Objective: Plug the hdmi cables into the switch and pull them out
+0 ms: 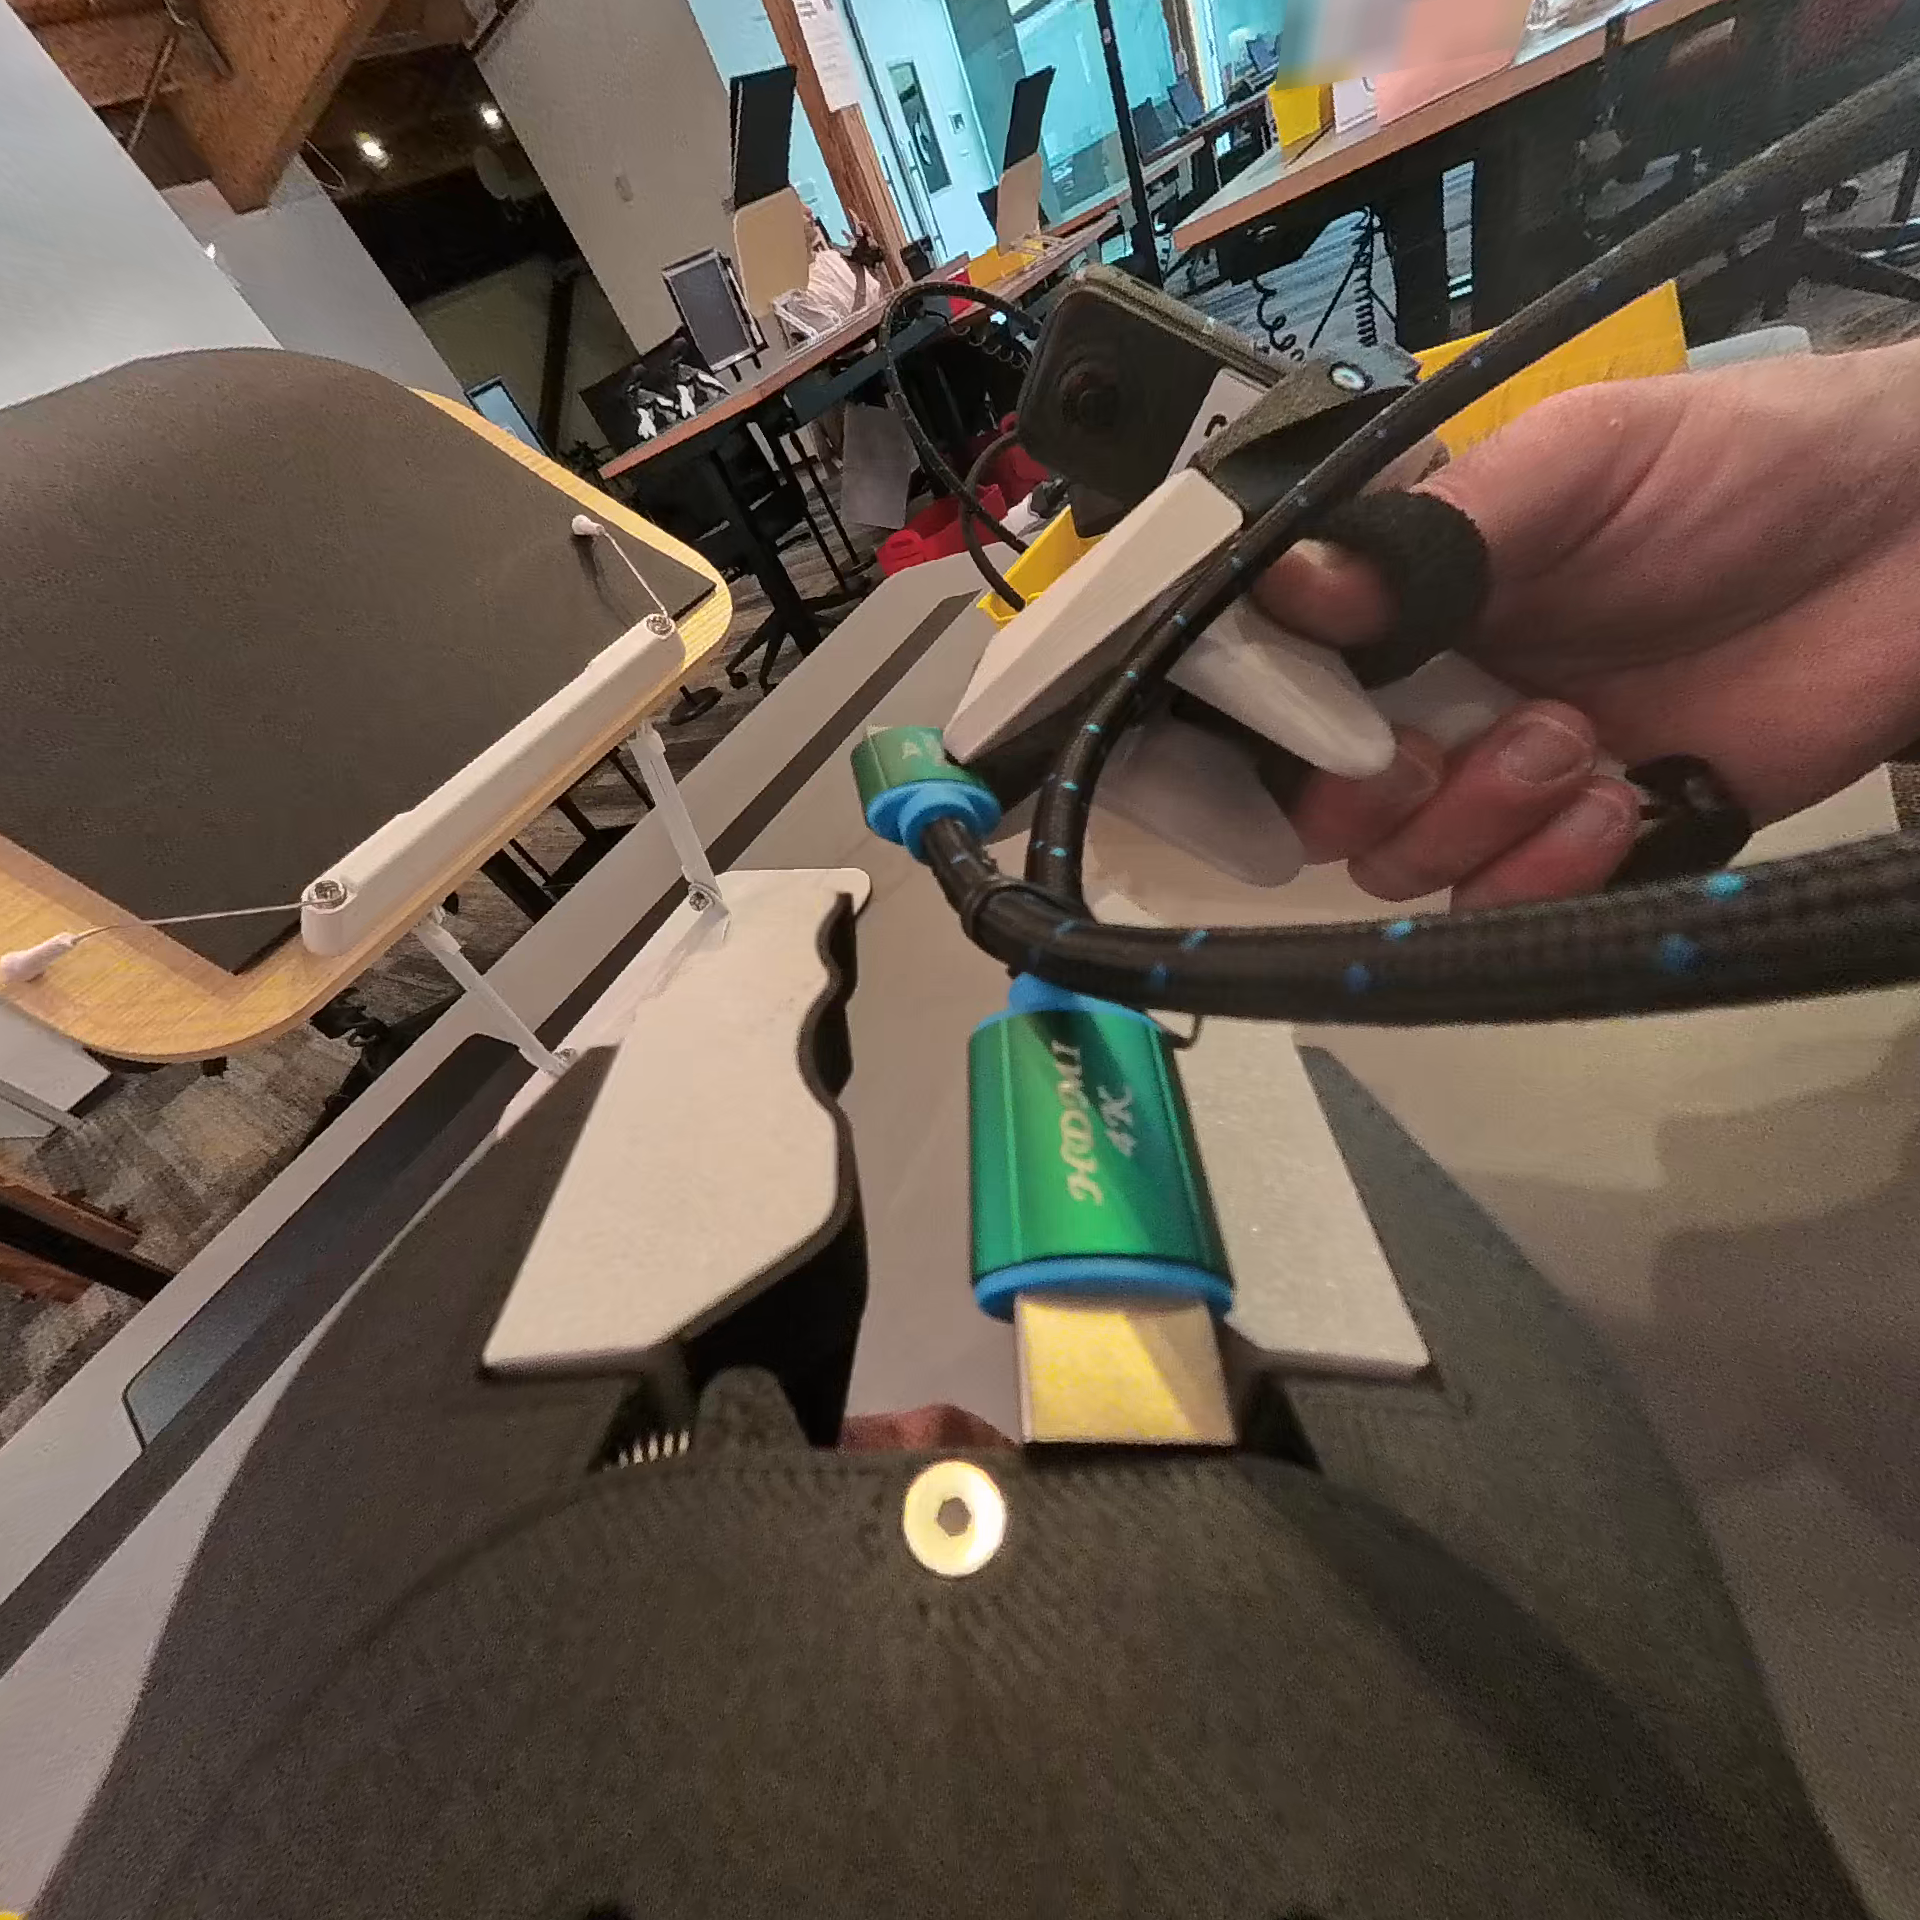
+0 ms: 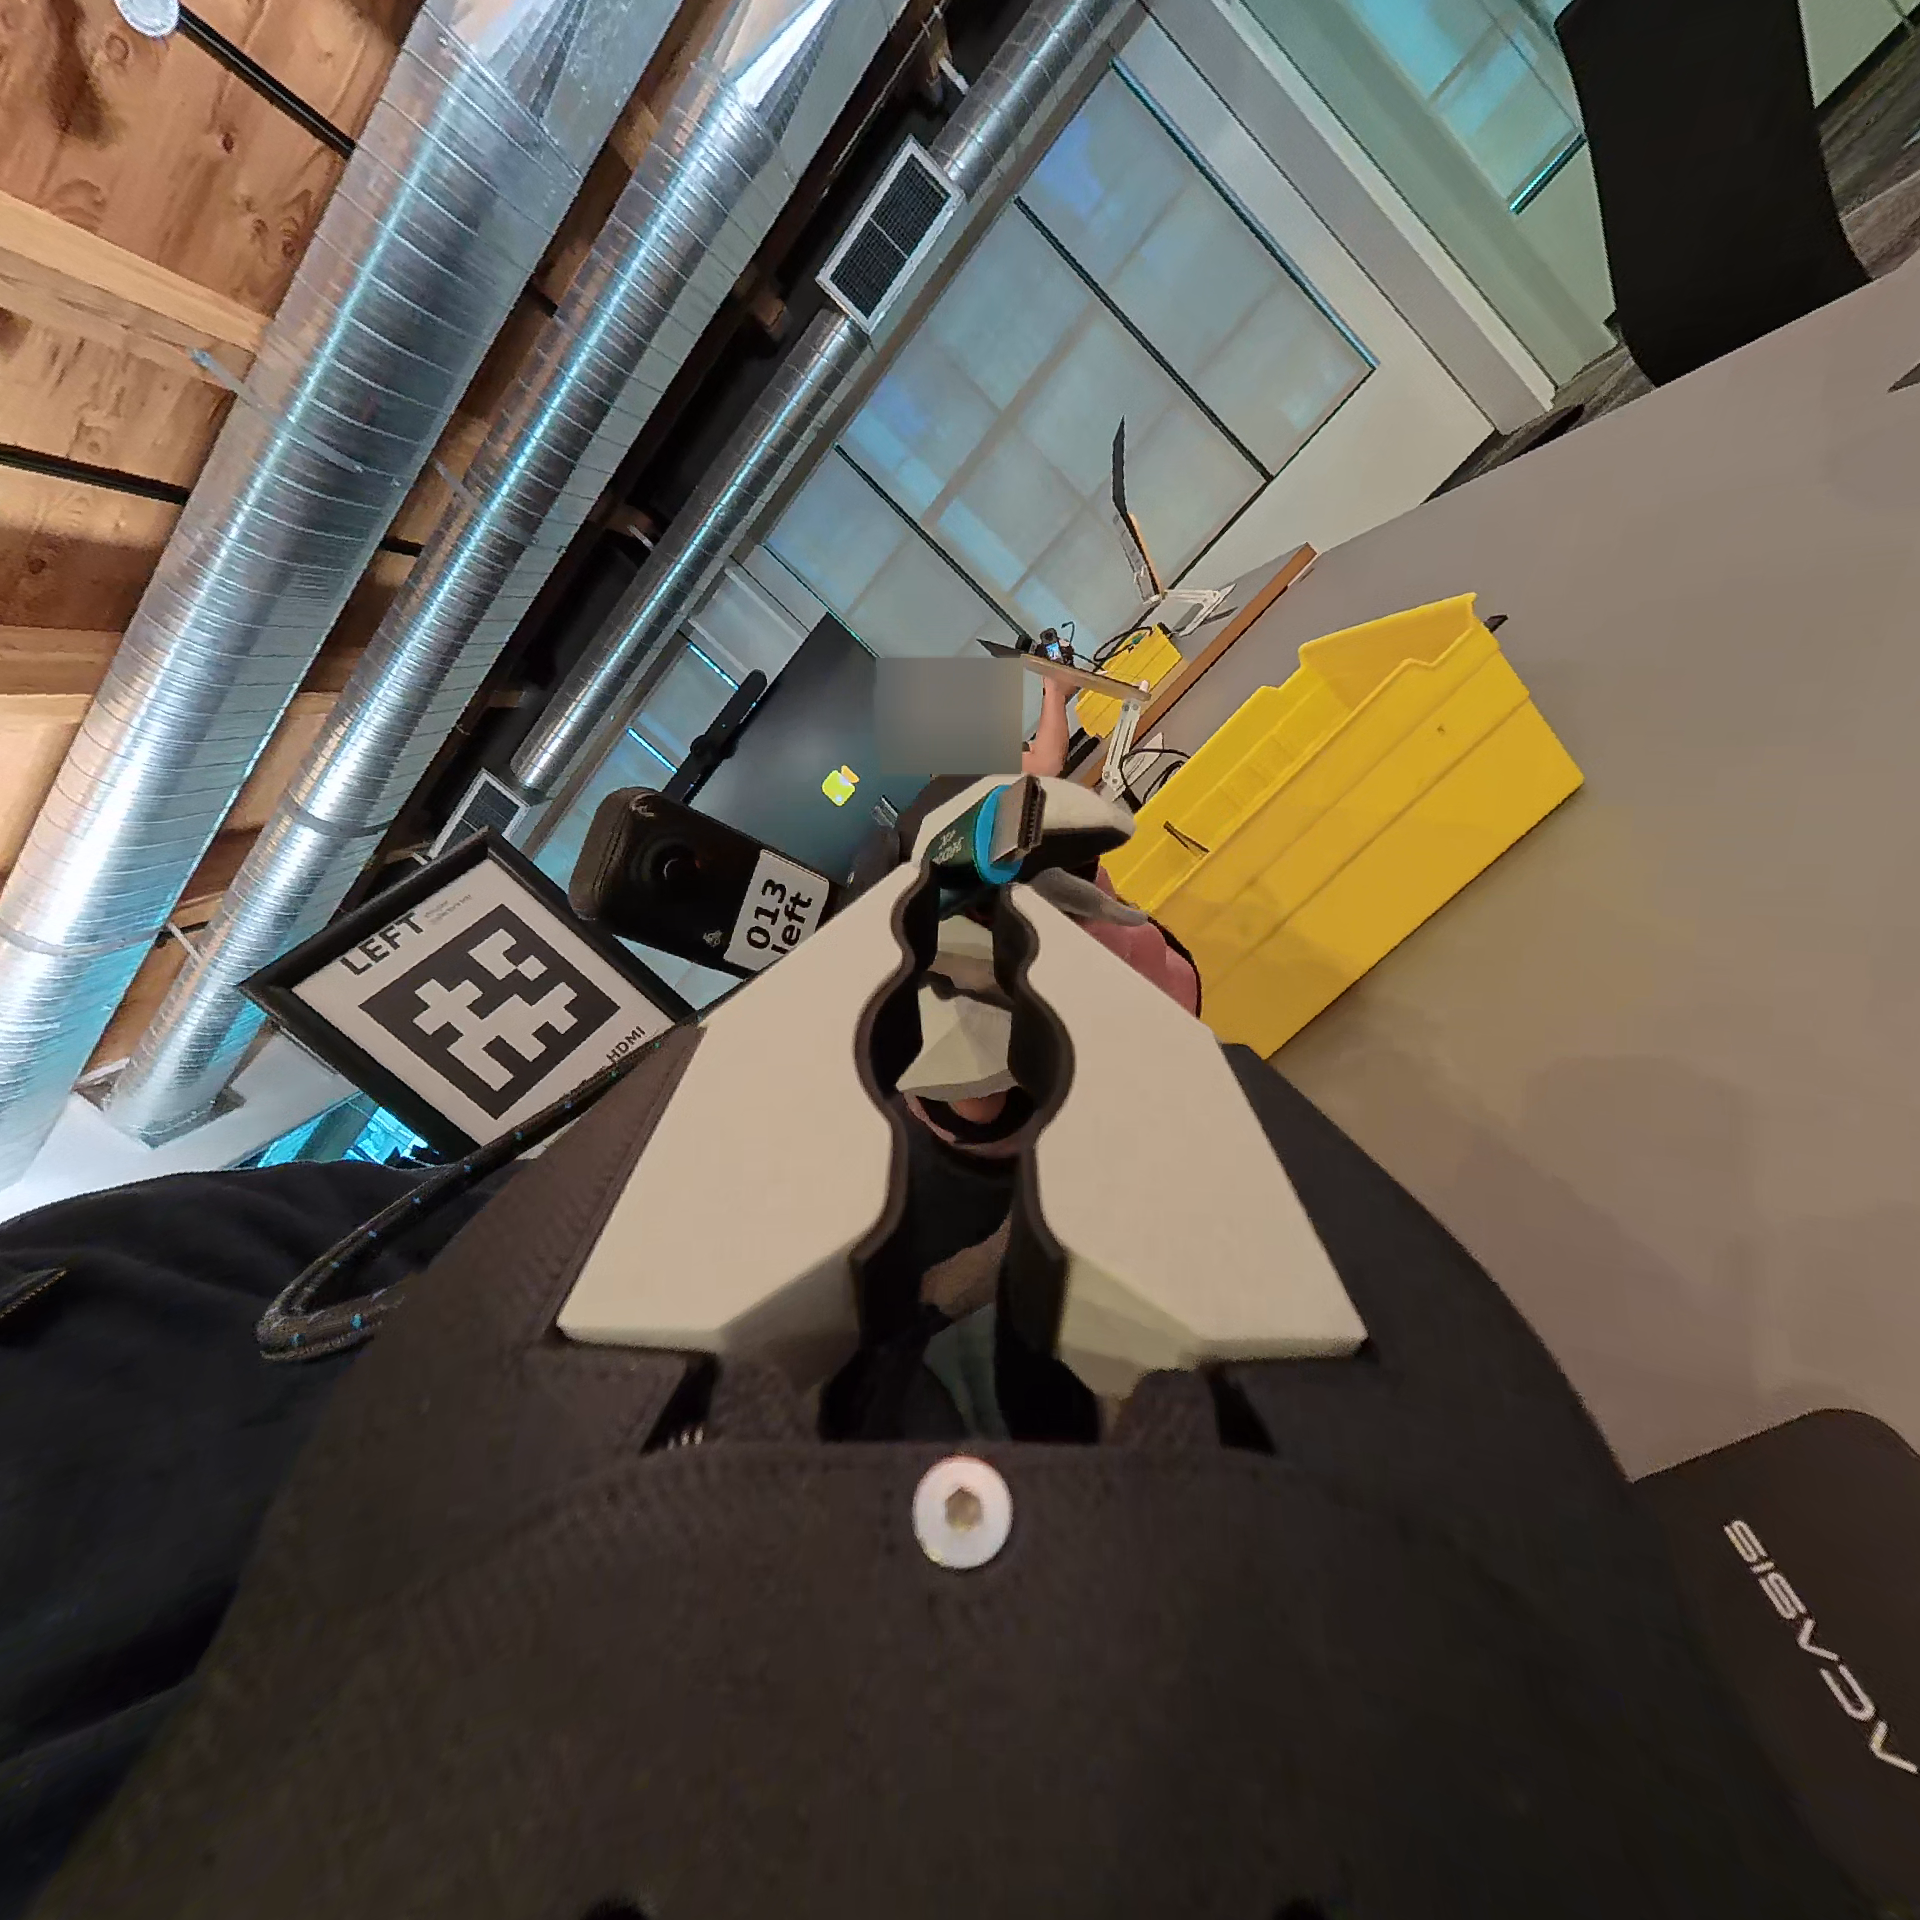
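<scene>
Here the left tool is released: its two white fingers stand well apart above the grey tabletop. A loose HDMI plug, green with blue collars, lies along the inner side of the tool's right-hand finger, its gold connector pointing back toward the camera. It seems to rest against that finger, though the angle does not settle whether they touch. From the plug's far end a black braided cable with blue flecks bends sharply and runs off to the right.

Farther off in the left wrist view, a person's hand holds the right tool, which is clenched on a second, gripped HDMI plug of the same green, held in the air above the tabletop. Its cable loops back past the hand.

In the right wrist view, the right tool has its wavy-edged fingers nearly together and pinches the gripped HDMI plug at the very tips, with the metal connector pointing away. A yellow bin stands on the tabletop beyond.
</scene>
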